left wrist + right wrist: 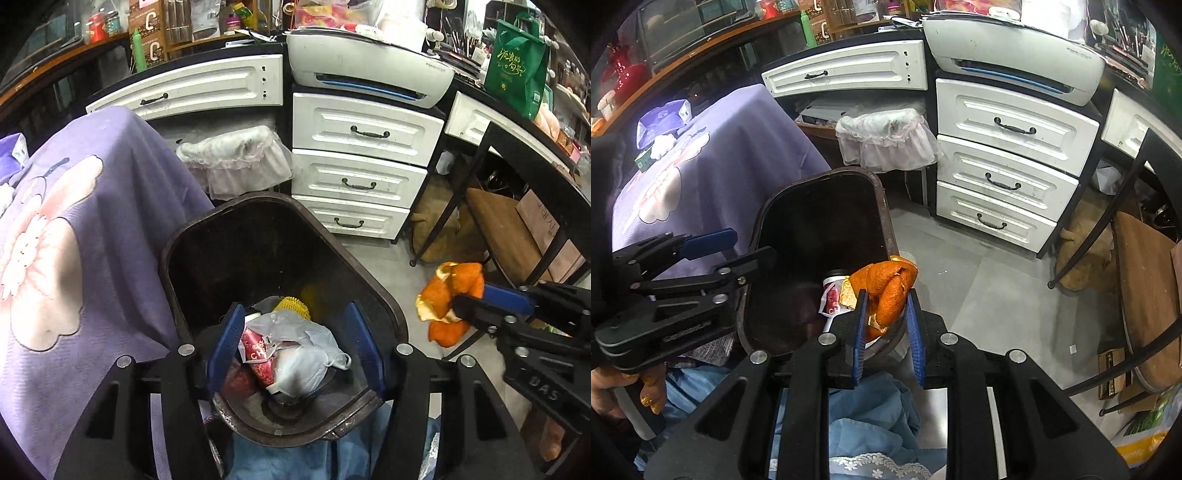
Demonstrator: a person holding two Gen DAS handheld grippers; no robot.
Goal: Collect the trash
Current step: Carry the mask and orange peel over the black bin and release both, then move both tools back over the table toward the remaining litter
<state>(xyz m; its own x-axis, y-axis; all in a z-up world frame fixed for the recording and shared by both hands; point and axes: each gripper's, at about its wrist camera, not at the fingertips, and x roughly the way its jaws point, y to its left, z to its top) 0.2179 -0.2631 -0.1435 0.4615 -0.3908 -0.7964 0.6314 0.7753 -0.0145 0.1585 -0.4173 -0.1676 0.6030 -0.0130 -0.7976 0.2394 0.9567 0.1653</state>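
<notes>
1. My right gripper (886,325) is closed on a curl of orange peel (886,291), which sits pinched between the two blue pads.
2. The peel hangs beside the right rim of the dark trash bin (816,221) (in the left wrist view it is outside the bin, over the grey floor (384,266)).
3. My left gripper (295,350) is spread wide and holds nothing; it hovers over the bin's mouth.
4. Inside the bin lie a white face mask (299,365), a crumpled clear bag (284,325), a red printed wrapper (255,350) and something yellow (291,306).
5. A purple flowered cloth (92,240) covers the surface left of the bin.
6. White drawers (365,166) stand behind, with a printer (369,62) on top.
</notes>
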